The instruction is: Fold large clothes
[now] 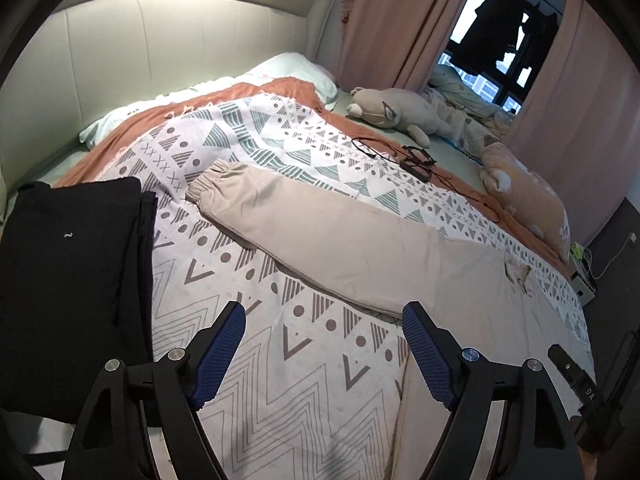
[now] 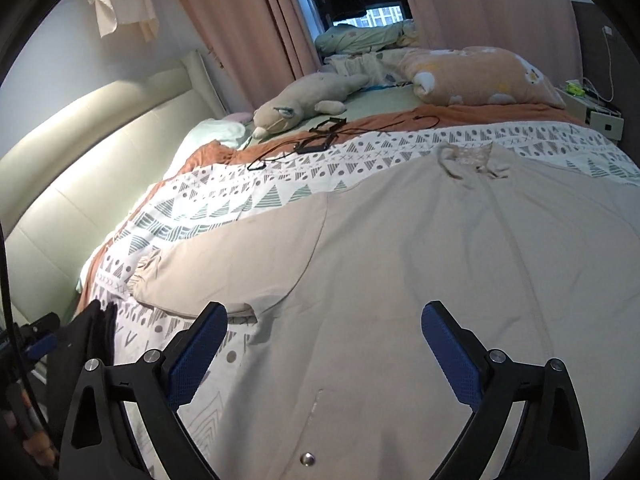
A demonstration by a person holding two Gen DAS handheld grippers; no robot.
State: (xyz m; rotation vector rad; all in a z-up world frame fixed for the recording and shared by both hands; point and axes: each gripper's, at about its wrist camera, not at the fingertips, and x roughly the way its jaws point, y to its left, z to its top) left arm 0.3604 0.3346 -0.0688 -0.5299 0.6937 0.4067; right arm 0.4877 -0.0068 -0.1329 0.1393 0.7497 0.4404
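A large beige jacket (image 2: 400,264) lies spread flat on the patterned bedspread (image 2: 224,200), front up, collar toward the far side. Its left sleeve (image 1: 320,236) stretches out toward the headboard, with an elastic cuff (image 1: 208,182). My left gripper (image 1: 324,320) is open and empty, hovering over the bedspread (image 1: 280,360) just short of the sleeve's near edge. My right gripper (image 2: 324,316) is open and empty above the jacket's lower front, near the armpit. A folded black garment (image 1: 68,264) lies on the left; its edge also shows in the right wrist view (image 2: 96,328).
A padded headboard (image 1: 160,40) bounds the far left. A plush toy (image 1: 400,114), an orange pillow (image 1: 528,196) and a black cable with a small frame (image 1: 416,160) lie beyond the jacket. Pink curtains (image 2: 240,20) and a window are behind. A nightstand (image 2: 600,116) stands at right.
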